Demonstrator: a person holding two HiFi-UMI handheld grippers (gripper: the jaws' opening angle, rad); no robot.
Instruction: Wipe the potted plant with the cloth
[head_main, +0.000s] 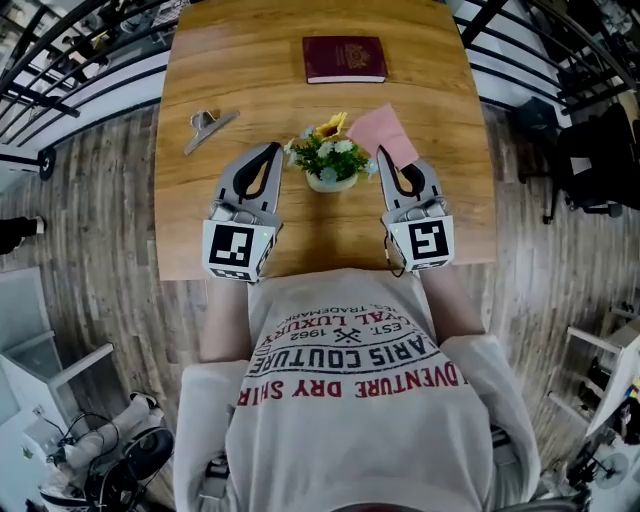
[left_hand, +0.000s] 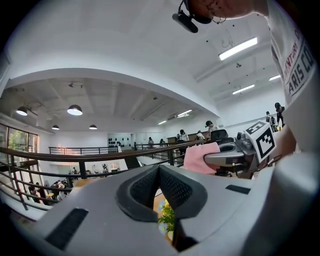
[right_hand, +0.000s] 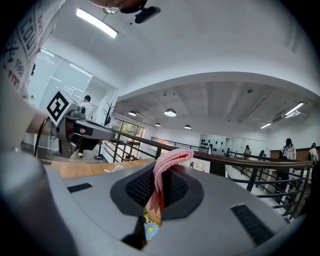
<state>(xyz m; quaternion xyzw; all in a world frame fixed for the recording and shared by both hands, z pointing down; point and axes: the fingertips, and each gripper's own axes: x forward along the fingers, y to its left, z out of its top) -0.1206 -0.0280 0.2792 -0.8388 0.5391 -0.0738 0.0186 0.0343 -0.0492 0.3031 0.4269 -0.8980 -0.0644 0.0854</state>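
Right gripper (right_hand: 158, 192) of mine pinches the pink cloth (right_hand: 172, 157); my left gripper (left_hand: 159, 170) is pressed together, empty, near the potted plant (head_main: 330, 162).

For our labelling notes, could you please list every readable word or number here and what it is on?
"ARIS COUTURE": shirt, upside down, start hidden.
"DVENTURE DRY SHIR": same shirt, both ends hidden.
"EST. 1962": same shirt.
Smallest shirt line, perhaps "TRADEMARK": blurred.
Red book: gold print too small to read.

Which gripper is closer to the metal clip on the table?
Left. The left gripper is just right of the metal clip; the right gripper, gripping the pink cloth, lies beyond the potted plant.
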